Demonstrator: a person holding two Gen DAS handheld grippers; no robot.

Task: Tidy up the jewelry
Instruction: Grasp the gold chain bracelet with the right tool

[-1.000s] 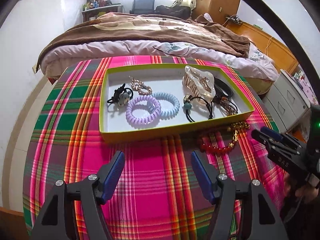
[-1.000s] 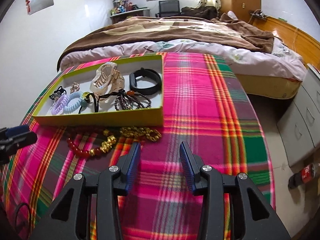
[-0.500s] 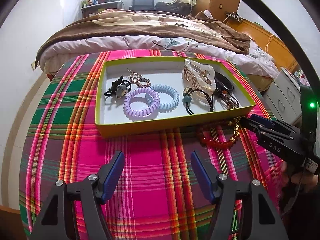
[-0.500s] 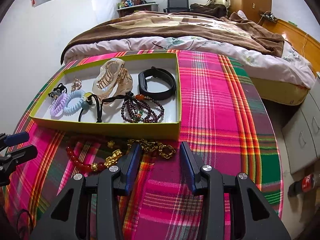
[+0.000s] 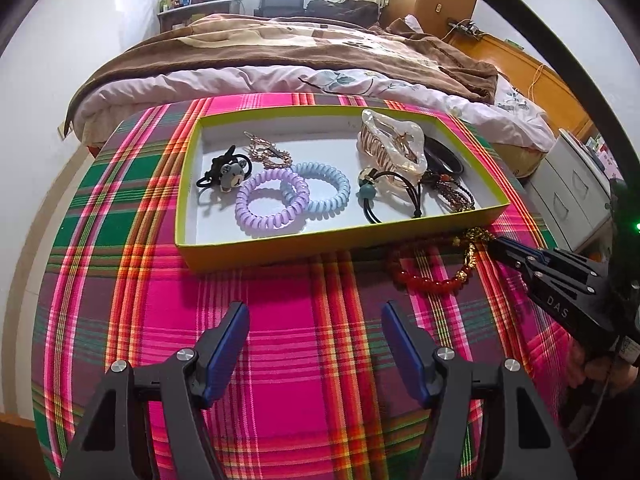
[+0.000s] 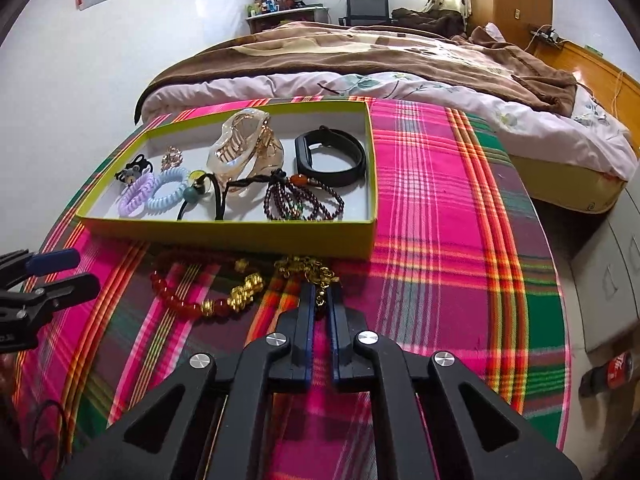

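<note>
My right gripper [image 6: 320, 294], bottom centre of its frame, has its fingers pinched on the gold chain bracelet [image 6: 310, 268] lying on the plaid desk [image 6: 440, 240]. My left gripper [image 5: 316, 312], bottom centre of its view, hangs with fingers wide apart over bare cloth. Red bead bracelet [image 5: 430, 278] lies just left of the chain. Beyond both, mid-frame, the yellow tray [image 5: 280, 246] holds coil hair ties [image 5: 272, 204], a claw clip [image 5: 390, 146] and a black band [image 6: 332, 156].

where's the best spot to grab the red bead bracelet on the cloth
Take the red bead bracelet by its near arc of round red beads, coming straight down from above. It lies flat on the plaid cloth, and the lumpy gold charms would seat badly between the tongs.
</note>
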